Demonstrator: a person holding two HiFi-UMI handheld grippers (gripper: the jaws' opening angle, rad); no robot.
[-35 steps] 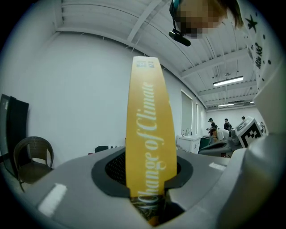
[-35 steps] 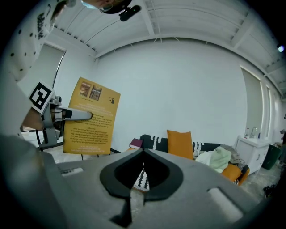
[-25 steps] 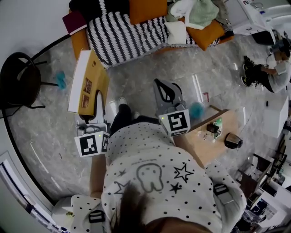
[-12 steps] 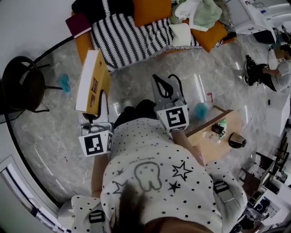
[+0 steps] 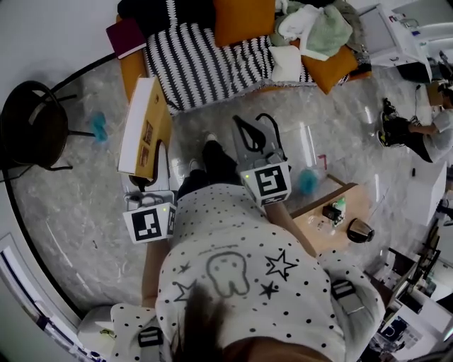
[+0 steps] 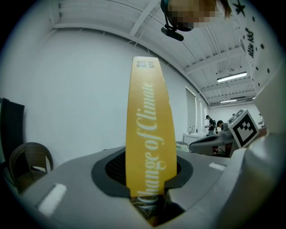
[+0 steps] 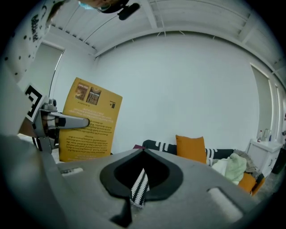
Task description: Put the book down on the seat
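A yellow book (image 5: pixel 145 127) stands upright on its edge in my left gripper (image 5: pixel 146 185), which is shut on its lower part. In the left gripper view the book's spine (image 6: pixel 149 152) rises straight up from between the jaws. It hangs over the grey floor, short of the seat, a sofa under a black-and-white striped blanket (image 5: pixel 202 56). My right gripper (image 5: pixel 253 136) is held beside it with its jaws together and nothing in them. The right gripper view shows the book's back cover (image 7: pixel 89 120) at left and the sofa (image 7: pixel 163 146) ahead.
On the sofa lie orange cushions (image 5: pixel 244 18), a pile of clothes (image 5: pixel 315 28) and a maroon book (image 5: pixel 126 37) at its left end. A black chair (image 5: pixel 32 124) stands at left. A low wooden table (image 5: pixel 333 212) with small items is at right.
The person has stepped a little toward the sofa, one foot now forward. The book stays gripped in the left gripper, and the right gripper stays shut beside it.
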